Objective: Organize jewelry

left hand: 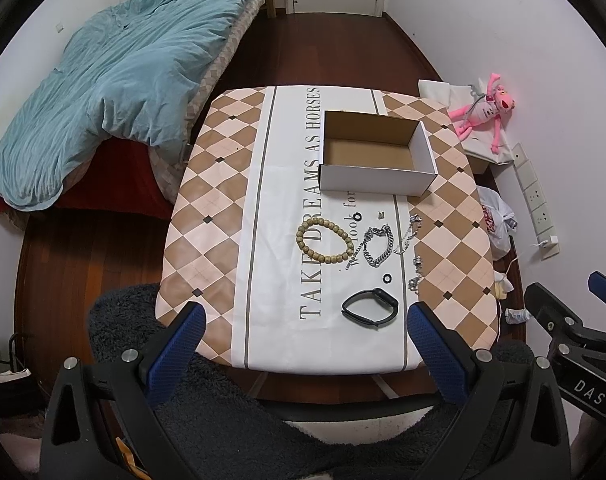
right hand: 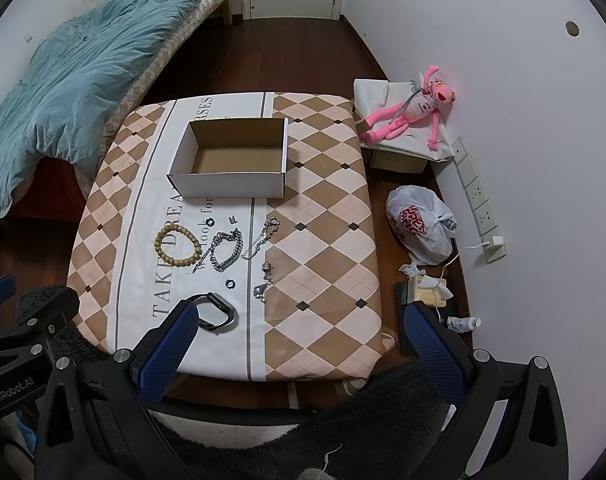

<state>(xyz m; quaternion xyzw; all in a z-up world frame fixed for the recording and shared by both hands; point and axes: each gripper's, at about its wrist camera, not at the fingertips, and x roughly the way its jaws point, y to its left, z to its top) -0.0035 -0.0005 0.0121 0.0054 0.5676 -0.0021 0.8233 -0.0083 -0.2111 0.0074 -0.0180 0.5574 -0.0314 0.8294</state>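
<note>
The left tongs (left hand: pixel 305 328) are spread wide and hold nothing, hovering over the near edge of the tabletop (left hand: pixel 207 200); the right tongs (right hand: pixel 299 332) hang beside them, equally wide and bare. Just ahead of the left tongs, between their blue fingers (left hand: pixel 175 354), lies a black smartwatch (left hand: pixel 370 306), which sits by the left finger of the right tongs. Farther ahead a small black ring (left hand: pixel 387 279), a wooden bead bracelet (left hand: pixel 325 241), a heavy silver chain bracelet (left hand: pixel 377 246) and thinner silver chains (right hand: pixel 263 238) are scattered on the cloth. Beyond them all, at the far side, stands an open white cardboard box (left hand: pixel 377 152), its brown inside bare.
</note>
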